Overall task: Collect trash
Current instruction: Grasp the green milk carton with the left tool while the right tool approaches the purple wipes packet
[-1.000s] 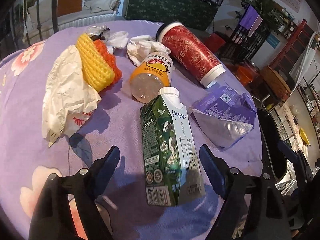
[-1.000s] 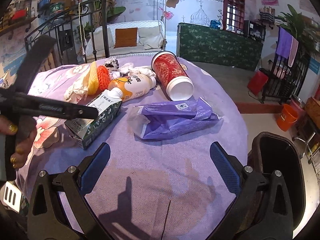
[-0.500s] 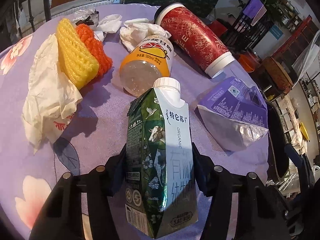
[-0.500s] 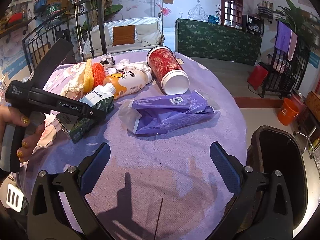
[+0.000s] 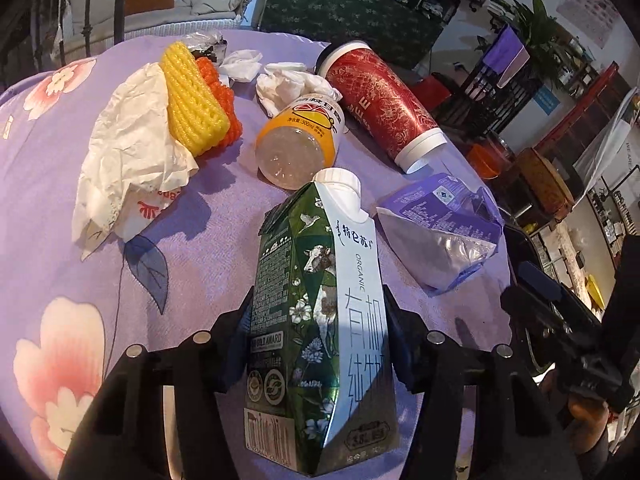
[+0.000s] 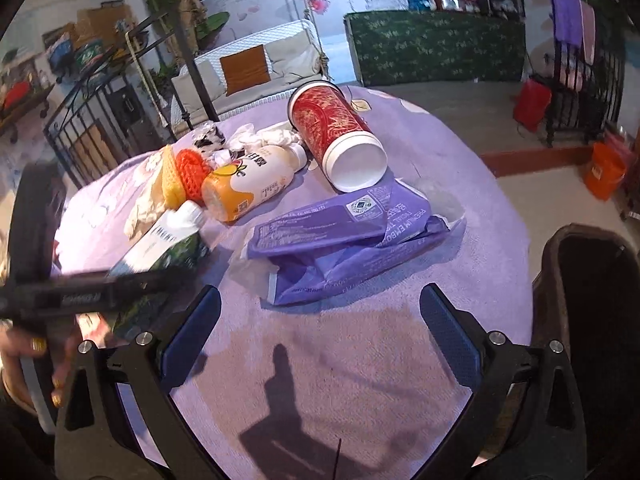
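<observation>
Daylight, fairly bright, slightly warm cast. Hard shadows on purple tablecloth (image 5: 192, 248): in left wrist view cast right of crumpled paper (image 5: 128, 152); in right wrist view dark gripper-shaped shadow near, centre. Glare on carton (image 5: 320, 320) white panel and on silvery inside of purple bag (image 5: 440, 240). Left wrist view sharp centrally. Right wrist view softer overall, motion blur heavy at left on left gripper (image 6: 100, 292) and hand (image 6: 36, 356). Strong fisheye bending, black vignette corners both views.
</observation>
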